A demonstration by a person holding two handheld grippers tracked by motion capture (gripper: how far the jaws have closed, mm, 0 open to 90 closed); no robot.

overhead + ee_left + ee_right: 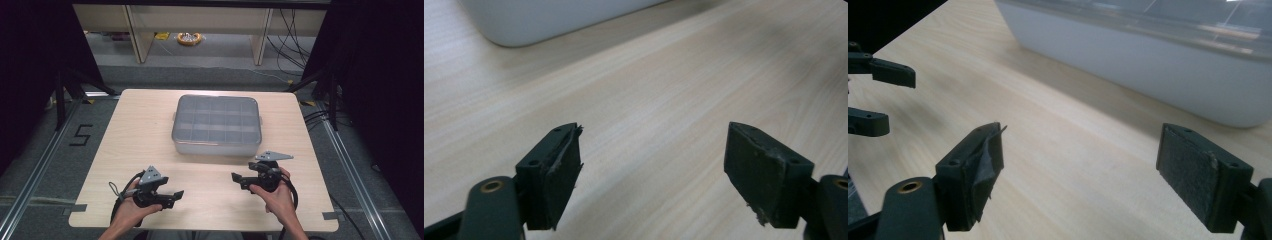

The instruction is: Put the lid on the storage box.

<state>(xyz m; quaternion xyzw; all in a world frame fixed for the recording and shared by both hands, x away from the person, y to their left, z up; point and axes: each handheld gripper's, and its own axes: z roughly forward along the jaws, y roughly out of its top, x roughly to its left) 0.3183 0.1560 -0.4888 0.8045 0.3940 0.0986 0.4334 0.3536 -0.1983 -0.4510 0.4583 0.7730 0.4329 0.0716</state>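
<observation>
One storage box [217,124] sits on the wooden table [130,145], around the middle and toward its far half; it is a pale, rounded-cornered container with a clear lid that is shut, and through the lid a grid of small compartments shows, though what they hold is too faint to tell. There are two grippers, both on the near side of the table and both well apart from the box. The left gripper [172,196] is at the near left, held in the person's left hand [131,207], its jaws spread wide with only bare tabletop between them, as the left gripper view confirms [654,170]. The right gripper [237,179] is at the near right in the right hand [274,192], closer to the box's front wall [1148,65]; its jaws also stand released, with nothing between them [1080,172]. The two grippers point toward each other across a stretch of bare wood. Beyond the table, a yellow roll [189,38] lies on the floor.
</observation>
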